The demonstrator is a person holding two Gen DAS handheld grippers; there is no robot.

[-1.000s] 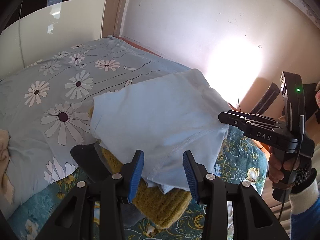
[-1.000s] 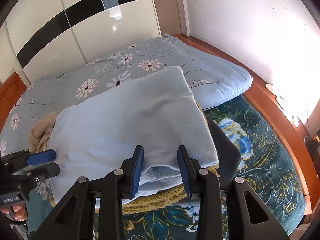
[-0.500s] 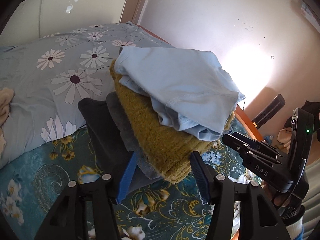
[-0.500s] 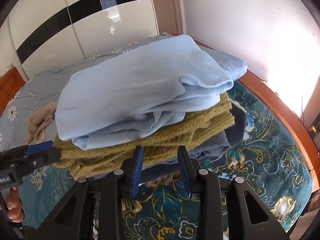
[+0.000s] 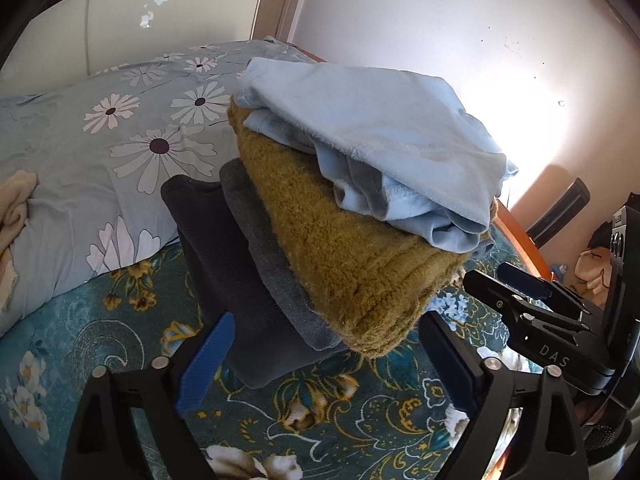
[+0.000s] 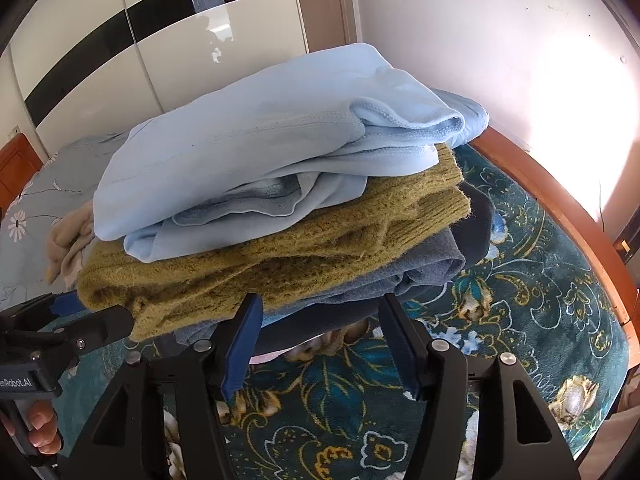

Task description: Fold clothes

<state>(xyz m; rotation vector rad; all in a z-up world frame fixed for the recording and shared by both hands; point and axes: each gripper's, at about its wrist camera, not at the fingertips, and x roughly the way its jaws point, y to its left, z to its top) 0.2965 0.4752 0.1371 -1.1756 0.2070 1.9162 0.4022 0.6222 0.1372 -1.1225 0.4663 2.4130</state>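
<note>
A stack of folded clothes lies on the bed. A light blue garment (image 5: 372, 128) (image 6: 256, 140) is on top, over a mustard knitted sweater (image 5: 344, 256) (image 6: 248, 264), a grey-blue garment (image 5: 264, 248) (image 6: 404, 276) and a dark one (image 5: 212, 248) at the bottom. My left gripper (image 5: 324, 364) is open and empty, low in front of a corner of the stack. My right gripper (image 6: 320, 344) is open and empty, low at the stack's front edge. Each gripper shows in the other's view: the right (image 5: 532, 312), the left (image 6: 68, 320).
The bed has a teal floral cover (image 5: 120, 344) (image 6: 520, 296) and a blue daisy-print quilt (image 5: 100, 132) behind the stack. A beige garment (image 5: 12, 208) (image 6: 68, 240) lies crumpled on the quilt. A wooden bed frame (image 6: 560, 208), a wall and a wardrobe (image 6: 160, 40) stand around.
Both grippers have dropped from the top of the blue garment to the base of the stack. The left jaws have opened wider. The stack has not moved.
</note>
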